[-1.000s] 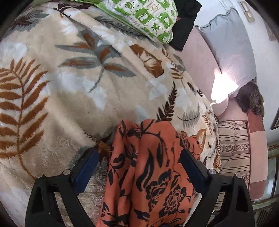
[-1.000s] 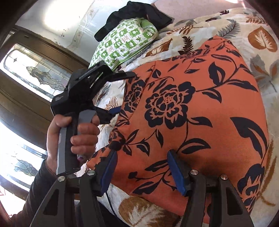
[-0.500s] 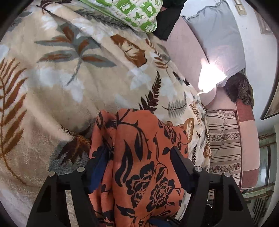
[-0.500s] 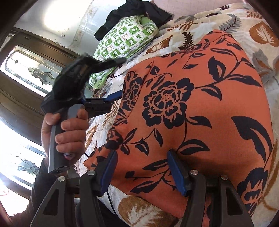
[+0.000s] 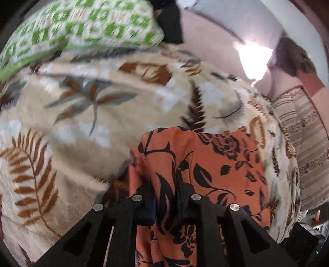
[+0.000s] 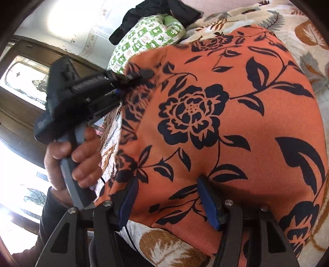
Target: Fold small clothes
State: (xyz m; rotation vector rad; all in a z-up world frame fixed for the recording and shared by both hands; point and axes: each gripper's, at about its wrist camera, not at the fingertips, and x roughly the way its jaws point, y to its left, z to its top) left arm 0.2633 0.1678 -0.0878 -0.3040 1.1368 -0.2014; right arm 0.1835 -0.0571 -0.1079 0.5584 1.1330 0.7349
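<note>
**Left fingers pinched on orange floral garment; right fingers parted over its near edge**

Orange garment (image 6: pixel 236 123) with black flower print spread on leaf-patterned blanket (image 5: pixel 72 123) on the bed. Left gripper (image 5: pixel 166 197) at the garment's edge, fingers (image 5: pixel 144 197) just closed in to a narrow gap with a bunched fold of the orange cloth pressed between them. Seen from the right wrist view as well: left gripper (image 6: pixel 141 76) biting the garment's far left edge, held by a hand (image 6: pixel 72 156) in a dark sleeve (image 6: pixel 47 217). Left wrist view motion-blurred in the upper part.

Right gripper (image 6: pixel 170 197) low at the garment's near edge, blue fingers (image 6: pixel 207 203) standing moderately apart, cloth lying between and under them; pads not pressing together on it, no pinch visible.

Green-and-white patterned pillow (image 6: pixel 148 41) at the far end of the blanket, black clothing (image 6: pixel 156 12) heaped behind it. Striped cloth (image 5: pixel 304 147) off the blanket's right side in the left wrist view. Wood-framed window (image 6: pixel 24 82) behind the hand.
</note>
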